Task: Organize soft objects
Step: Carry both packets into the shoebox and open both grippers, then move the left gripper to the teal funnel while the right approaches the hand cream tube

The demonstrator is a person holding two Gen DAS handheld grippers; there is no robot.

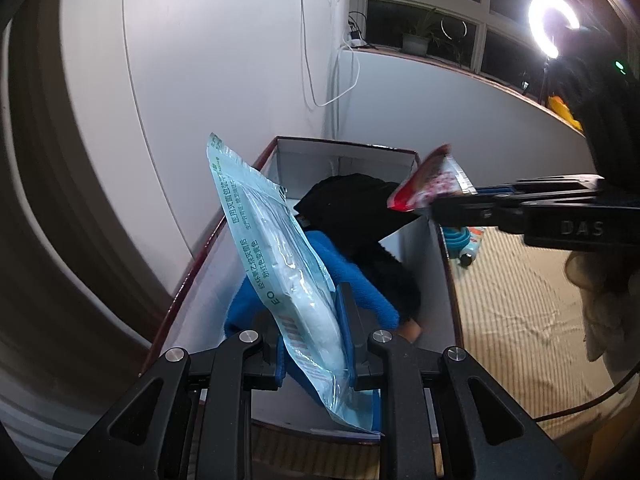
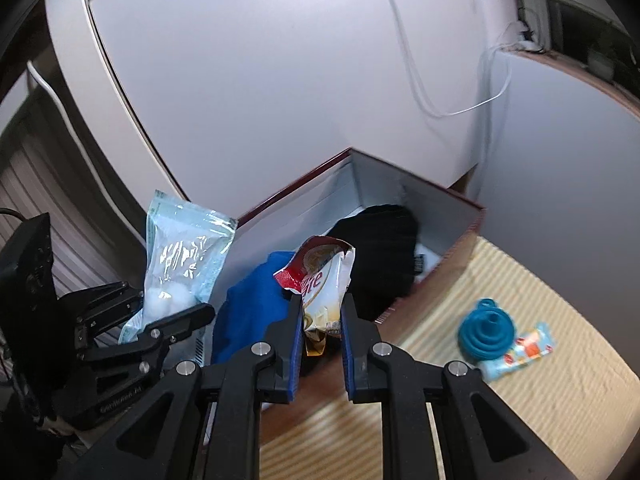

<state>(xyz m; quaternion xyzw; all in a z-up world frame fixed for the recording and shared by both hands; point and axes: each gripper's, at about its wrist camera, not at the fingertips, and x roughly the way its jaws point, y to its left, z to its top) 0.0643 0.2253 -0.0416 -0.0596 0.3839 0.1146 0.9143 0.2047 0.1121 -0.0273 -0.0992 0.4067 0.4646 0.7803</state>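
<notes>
My left gripper (image 1: 310, 312) is shut on a pale blue plastic pouch of cotton balls (image 1: 276, 264), held upright over the near end of an open white box with a dark red rim (image 1: 200, 256). The pouch also shows in the right wrist view (image 2: 184, 264). My right gripper (image 2: 320, 312) is shut on a red and white snack packet (image 2: 326, 280), held over the box's right wall; it shows in the left wrist view (image 1: 430, 186). A blue fleece cloth (image 1: 360, 284) and a black cloth (image 1: 352, 208) lie inside the box.
The box (image 2: 460, 256) stands on a striped straw mat (image 2: 520, 300) against a white wall. A teal collapsible funnel (image 2: 486, 330) and a small light-blue tube (image 2: 520, 354) lie on the mat right of the box. A ring light (image 1: 554, 20) glares at upper right.
</notes>
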